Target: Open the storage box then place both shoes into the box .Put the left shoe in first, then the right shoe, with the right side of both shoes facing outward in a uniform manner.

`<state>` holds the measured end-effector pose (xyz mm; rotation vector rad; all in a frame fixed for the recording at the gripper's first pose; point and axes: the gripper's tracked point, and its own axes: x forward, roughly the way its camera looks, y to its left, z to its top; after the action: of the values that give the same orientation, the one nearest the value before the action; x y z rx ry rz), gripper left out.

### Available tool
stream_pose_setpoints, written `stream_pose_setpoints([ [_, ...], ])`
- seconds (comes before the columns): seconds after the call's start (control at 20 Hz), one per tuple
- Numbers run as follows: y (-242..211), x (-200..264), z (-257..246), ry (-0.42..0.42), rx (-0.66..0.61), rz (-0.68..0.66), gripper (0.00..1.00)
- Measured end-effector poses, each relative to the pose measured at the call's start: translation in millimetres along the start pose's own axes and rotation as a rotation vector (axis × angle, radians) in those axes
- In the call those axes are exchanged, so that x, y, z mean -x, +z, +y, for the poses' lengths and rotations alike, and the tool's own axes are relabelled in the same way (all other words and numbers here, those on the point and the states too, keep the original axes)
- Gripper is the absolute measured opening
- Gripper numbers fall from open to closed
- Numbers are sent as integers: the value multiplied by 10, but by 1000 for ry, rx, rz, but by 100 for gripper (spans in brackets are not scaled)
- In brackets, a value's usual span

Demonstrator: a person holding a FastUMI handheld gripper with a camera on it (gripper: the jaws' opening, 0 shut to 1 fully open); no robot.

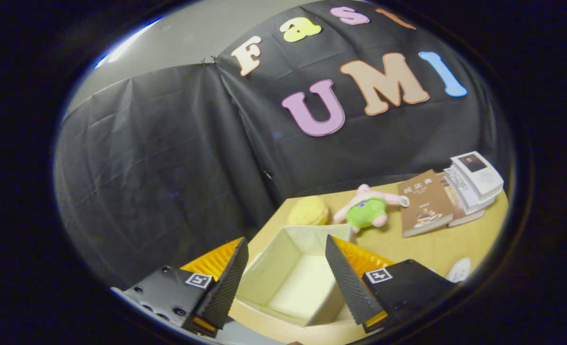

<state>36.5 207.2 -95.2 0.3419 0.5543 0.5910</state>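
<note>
Now the gripper (285,261) hangs spread wide with nothing between its fingers, above the cream storage box (293,280), which sits open and empty on the wooden table (422,247). Beyond the box lie a yellow plush (308,211), a green-and-pink plush toy (367,210) and some books (448,194); a white shoe (458,270) peeks past the right finger.

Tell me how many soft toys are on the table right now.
2: a yellow plush just beyond the open storage box, and a pink-and-green plush beside it, next to the books. Others may be hidden.
</note>
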Motion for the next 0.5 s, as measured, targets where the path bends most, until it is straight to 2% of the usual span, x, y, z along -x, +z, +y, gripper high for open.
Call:
stream_pose_setpoints([
  [0.25,7,313,-736,-127,-9,-10,100],
  [0.5,-232,585,-1330,-229,9,50,100],
])
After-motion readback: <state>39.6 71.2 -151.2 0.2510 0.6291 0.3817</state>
